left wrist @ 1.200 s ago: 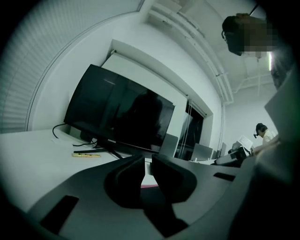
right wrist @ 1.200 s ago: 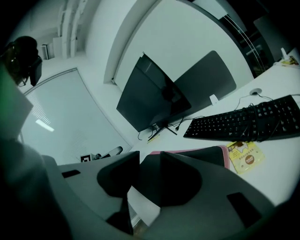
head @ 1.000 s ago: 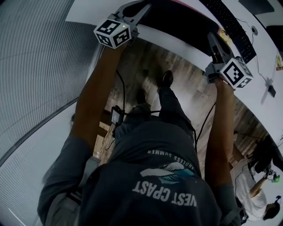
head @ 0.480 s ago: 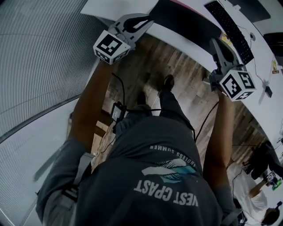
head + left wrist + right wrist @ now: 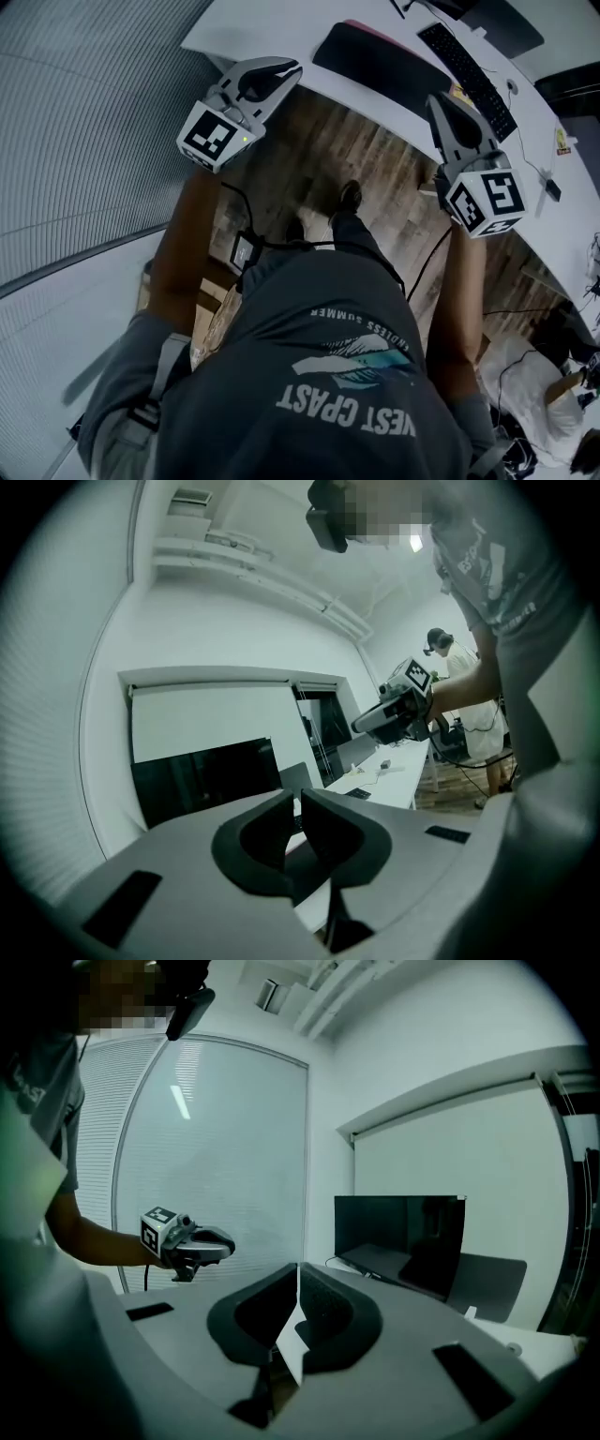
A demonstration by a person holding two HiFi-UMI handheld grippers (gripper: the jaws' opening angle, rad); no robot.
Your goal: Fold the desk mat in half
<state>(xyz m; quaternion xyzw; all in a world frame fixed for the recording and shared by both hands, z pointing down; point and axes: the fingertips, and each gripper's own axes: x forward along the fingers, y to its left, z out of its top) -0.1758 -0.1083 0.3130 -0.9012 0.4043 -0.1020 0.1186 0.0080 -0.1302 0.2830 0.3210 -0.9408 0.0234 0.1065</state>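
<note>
Black, with a pink strip along its far edge, the desk mat [image 5: 380,58] lies on the white desk [image 5: 272,28], just beside a dark keyboard [image 5: 466,67]. Neither gripper touches it. The left gripper [image 5: 292,67] and the right gripper [image 5: 434,97] hang clear of the desk above the wood-plank floor [image 5: 375,178], both clenched with nothing between the jaws. On the person's grey shirt [image 5: 281,319], "SUMMER" reads upside down. A ribbed grey wall [image 5: 84,122] runs along the left.
</note>
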